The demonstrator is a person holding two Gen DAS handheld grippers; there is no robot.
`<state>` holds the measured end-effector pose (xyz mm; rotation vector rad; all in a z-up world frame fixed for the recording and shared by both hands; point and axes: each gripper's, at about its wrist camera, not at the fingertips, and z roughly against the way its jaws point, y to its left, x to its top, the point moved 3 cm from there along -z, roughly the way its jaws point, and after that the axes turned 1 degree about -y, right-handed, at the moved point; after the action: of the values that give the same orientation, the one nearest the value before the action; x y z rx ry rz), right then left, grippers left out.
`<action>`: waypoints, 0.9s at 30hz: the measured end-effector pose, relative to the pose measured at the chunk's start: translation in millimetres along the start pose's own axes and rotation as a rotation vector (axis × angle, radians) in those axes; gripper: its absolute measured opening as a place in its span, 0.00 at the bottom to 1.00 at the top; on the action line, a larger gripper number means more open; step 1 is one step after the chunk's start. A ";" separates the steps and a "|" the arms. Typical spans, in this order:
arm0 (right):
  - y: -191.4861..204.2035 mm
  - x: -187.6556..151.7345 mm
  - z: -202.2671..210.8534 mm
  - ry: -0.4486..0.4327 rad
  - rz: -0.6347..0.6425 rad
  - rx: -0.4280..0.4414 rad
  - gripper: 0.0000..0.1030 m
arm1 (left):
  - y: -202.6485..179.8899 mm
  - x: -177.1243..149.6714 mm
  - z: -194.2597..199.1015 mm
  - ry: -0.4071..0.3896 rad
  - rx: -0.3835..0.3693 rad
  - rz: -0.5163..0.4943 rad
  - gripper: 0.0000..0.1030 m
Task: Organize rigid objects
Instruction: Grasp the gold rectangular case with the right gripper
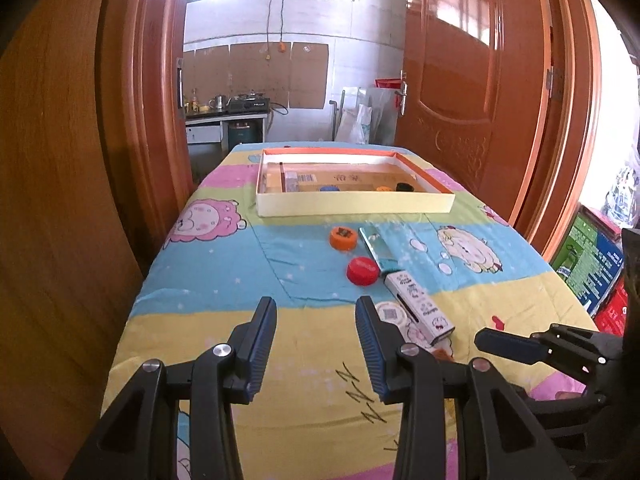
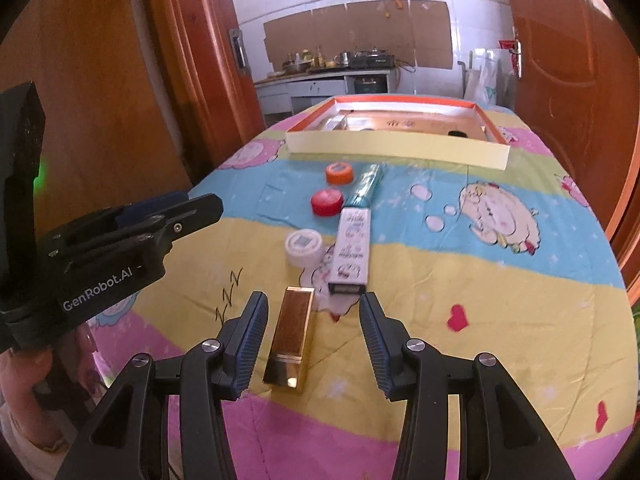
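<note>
A shallow cream tray with an orange rim [image 1: 356, 205] [image 2: 396, 149] sits at the far end of the cartoon bedspread and holds several caps and small boxes. In front of it lie an orange cap [image 1: 343, 237] [image 2: 339, 173], a red cap [image 1: 363, 271] [image 2: 327, 202], a teal box [image 1: 378, 249] [image 2: 366, 186], a white patterned box [image 1: 420, 304] [image 2: 352, 250] and a white cap [image 1: 394, 314] [image 2: 304, 245]. A gold box [image 2: 291, 336] lies between the fingers of my right gripper [image 2: 314, 299], nearer the left finger, with no pad touching it. My left gripper [image 1: 315, 304] is open over bare cloth, left of the white cap.
The bed fills the space between a wooden panel on the left and an open wooden door [image 1: 472, 92] on the right. Stacked cartons [image 1: 592, 264] stand beside the bed at the right. A kitchen counter [image 1: 224, 114] shows through the doorway behind the tray.
</note>
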<state>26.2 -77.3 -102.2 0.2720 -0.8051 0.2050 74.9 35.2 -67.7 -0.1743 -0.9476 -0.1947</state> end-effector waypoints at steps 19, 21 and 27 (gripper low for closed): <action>13.1 -8.0 -16.9 0.025 0.035 -0.006 0.48 | 5.2 -8.2 -6.5 0.024 -0.007 -0.001 0.40; 13.1 -7.6 -18.0 0.025 0.035 -0.006 0.48 | 4.5 -8.4 -7.4 0.027 -0.009 -0.002 0.40; 12.8 -8.1 -18.9 0.031 0.046 -0.045 0.24 | -1.1 -9.0 -10.4 0.025 -0.032 -0.014 0.40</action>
<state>30.0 -59.9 -118.6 0.2073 -0.7852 0.2337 77.7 32.5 -81.0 -0.1944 -0.9210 -0.2250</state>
